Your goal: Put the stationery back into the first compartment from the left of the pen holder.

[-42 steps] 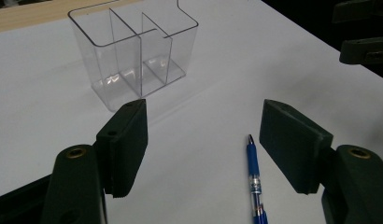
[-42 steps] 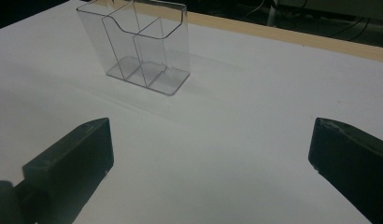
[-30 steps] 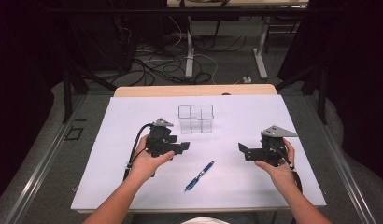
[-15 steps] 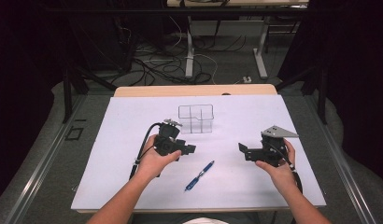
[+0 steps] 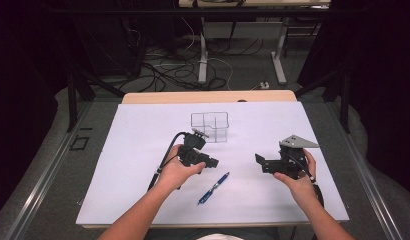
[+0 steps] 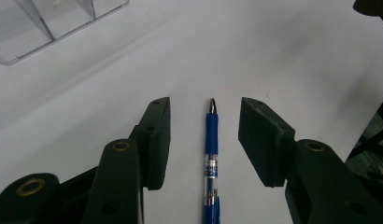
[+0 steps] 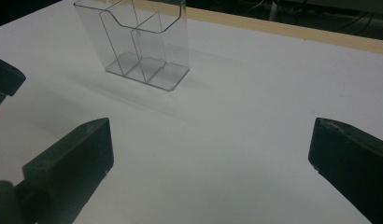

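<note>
A blue pen (image 5: 214,188) lies on the white sheet in front of the person, tip pointing away. In the left gripper view the pen (image 6: 210,140) runs straight between the two jaws of my left gripper (image 6: 203,102), with a gap on each side and no pad touching it. The jaws have just been closing around it. From above, the left gripper (image 5: 213,162) hovers at the pen's far end. My right gripper (image 5: 259,160) is held to the right, jaws wide open with nothing in them (image 7: 210,130).
A clear plastic organizer (image 5: 209,125) with several compartments stands upright behind the left gripper, also in the right gripper view (image 7: 138,46). The white sheet (image 5: 133,150) covers the table, whose wooden edge (image 5: 208,96) lies at the back. Cables lie on the floor beyond.
My left gripper has slid right and slightly nearer, coming over the pen's far end, and its jaws have narrowed. The right gripper has stayed put.
</note>
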The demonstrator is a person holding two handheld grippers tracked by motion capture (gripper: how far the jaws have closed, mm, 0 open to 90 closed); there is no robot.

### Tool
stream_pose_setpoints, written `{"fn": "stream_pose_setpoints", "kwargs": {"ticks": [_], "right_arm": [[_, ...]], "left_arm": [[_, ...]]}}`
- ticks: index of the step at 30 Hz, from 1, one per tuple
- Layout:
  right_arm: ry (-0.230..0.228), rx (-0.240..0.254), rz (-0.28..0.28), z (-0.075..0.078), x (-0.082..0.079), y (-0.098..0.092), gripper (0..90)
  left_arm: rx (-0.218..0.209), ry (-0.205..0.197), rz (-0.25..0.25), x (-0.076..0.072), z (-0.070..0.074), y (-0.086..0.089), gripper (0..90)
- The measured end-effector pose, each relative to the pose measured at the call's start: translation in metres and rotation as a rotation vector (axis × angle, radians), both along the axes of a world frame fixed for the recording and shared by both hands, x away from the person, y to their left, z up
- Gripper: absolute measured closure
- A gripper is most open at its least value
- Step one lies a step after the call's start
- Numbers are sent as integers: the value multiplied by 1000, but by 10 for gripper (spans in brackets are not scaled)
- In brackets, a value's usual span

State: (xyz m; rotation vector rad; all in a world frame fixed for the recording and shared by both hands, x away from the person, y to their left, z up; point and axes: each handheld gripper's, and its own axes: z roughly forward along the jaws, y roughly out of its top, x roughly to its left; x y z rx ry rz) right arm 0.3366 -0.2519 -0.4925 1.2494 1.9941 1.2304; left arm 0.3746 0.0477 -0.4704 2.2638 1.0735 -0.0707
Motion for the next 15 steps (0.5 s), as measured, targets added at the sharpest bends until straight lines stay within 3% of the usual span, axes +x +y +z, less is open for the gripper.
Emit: {"fn": "stream_pose_setpoints", "kwargs": {"ticks": [5,15], "right_arm": [[5,-7,-7,-1,0,-2,0],[21,2,-13,-2,0,-1,0]], "left_arm": [[19,21,2,2,-7,-10,579],[99,82,-34,1,-23,-23,652]]}}
